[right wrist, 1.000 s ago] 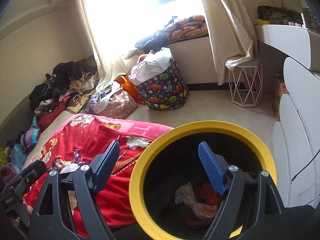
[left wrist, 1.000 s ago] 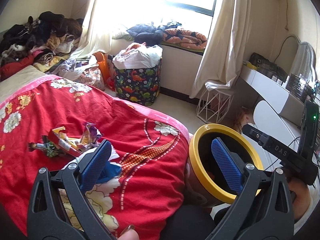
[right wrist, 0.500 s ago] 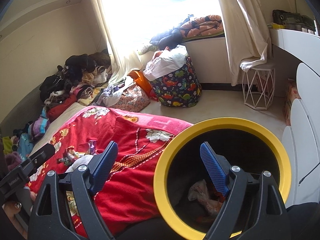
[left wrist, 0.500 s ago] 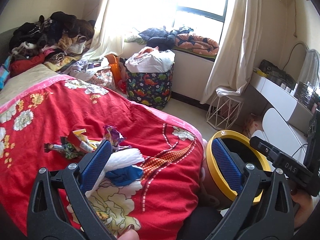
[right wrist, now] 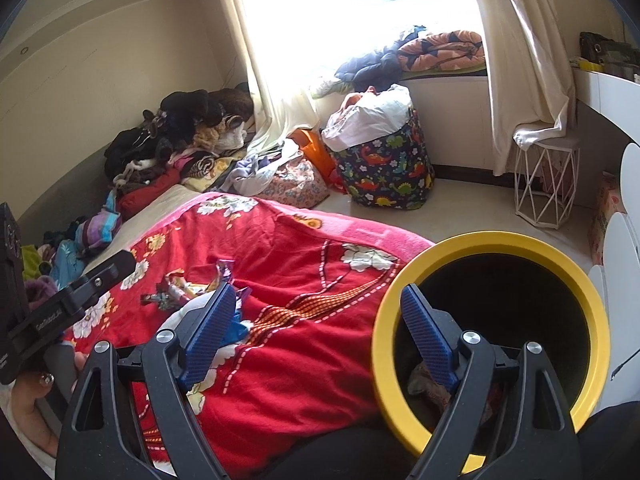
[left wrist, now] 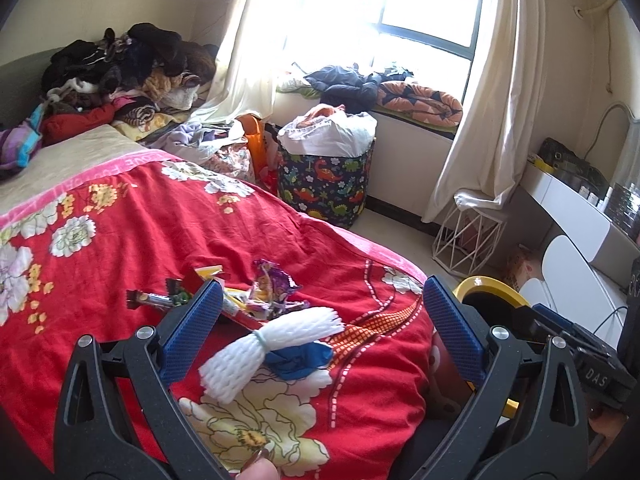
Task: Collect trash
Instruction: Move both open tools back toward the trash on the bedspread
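Where wrappers litter the quilt, white foam netting lies bunched.

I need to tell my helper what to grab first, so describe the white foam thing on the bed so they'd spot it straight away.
Start at the red floral blanket covering the bed, then find the small heap of colourful snack wrappers near its foot. Just in front of them lies the white foam fruit net, a ribbed mesh sleeve cinched at its middle by a band, touching a crumpled blue scrap. It is the only plain white, unprinted piece there.
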Demonstrator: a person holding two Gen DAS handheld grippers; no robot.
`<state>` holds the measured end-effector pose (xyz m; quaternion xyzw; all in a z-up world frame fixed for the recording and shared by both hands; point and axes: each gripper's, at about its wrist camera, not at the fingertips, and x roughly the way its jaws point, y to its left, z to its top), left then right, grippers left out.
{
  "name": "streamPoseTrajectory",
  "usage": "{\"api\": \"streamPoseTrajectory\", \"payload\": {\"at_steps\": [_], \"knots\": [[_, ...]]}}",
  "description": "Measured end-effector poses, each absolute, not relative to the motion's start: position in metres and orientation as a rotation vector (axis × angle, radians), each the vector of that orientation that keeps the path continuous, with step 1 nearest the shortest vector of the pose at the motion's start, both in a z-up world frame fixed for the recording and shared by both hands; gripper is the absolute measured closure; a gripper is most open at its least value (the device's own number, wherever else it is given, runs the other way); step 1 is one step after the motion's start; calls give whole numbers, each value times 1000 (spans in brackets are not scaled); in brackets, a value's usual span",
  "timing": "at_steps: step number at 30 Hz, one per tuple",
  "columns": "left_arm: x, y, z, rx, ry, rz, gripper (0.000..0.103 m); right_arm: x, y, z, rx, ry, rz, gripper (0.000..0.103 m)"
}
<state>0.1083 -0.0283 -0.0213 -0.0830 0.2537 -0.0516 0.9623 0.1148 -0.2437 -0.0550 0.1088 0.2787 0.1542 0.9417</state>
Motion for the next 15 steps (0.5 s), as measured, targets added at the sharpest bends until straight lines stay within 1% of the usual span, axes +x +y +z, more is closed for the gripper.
{"api": "streamPoseTrajectory", "payload": {"at_steps": [15], "knots": [[117,28,-36,-214,530,24,11,121,-189,-65,169,625,416,21]]}}
